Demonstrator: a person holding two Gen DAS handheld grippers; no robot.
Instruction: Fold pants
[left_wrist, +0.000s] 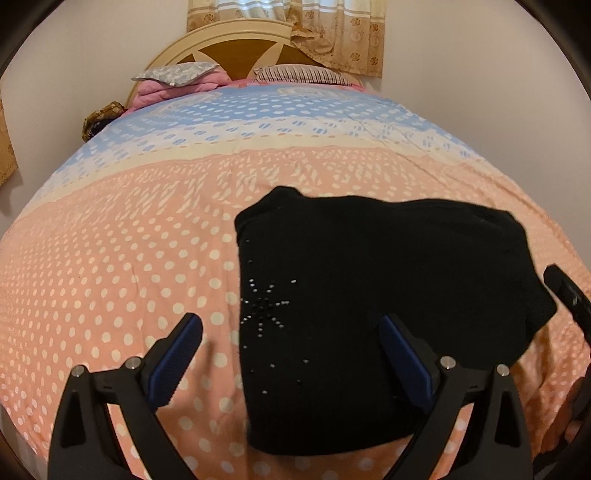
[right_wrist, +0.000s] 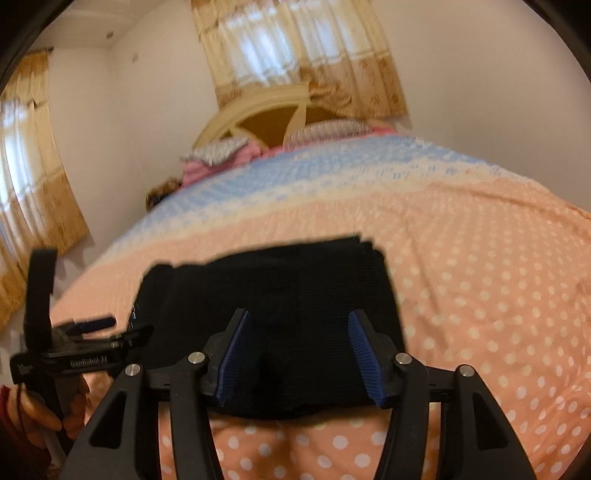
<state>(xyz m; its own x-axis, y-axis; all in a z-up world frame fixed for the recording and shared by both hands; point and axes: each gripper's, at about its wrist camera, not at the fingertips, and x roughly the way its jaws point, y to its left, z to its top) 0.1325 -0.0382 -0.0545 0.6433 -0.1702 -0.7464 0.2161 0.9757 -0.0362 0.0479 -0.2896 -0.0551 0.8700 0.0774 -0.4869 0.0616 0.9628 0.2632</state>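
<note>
1. Pants (left_wrist: 388, 295) lie as a folded black bundle on the bed (left_wrist: 110, 277), centre-right in the left wrist frame, long axis running across.
2. We see the right tongs (right_wrist: 299, 354) parted, straddling the near edge, gripping nothing.
3. Left tongs (left_wrist: 291, 365) gape wide over its left edge, empty.

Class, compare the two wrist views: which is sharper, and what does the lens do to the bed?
Left wrist view: sharp, studs on the black pants crisp. Right wrist view: motion-blurred, curtains smeared. Both: fisheye bulges the bedspread, corners dark.
</note>
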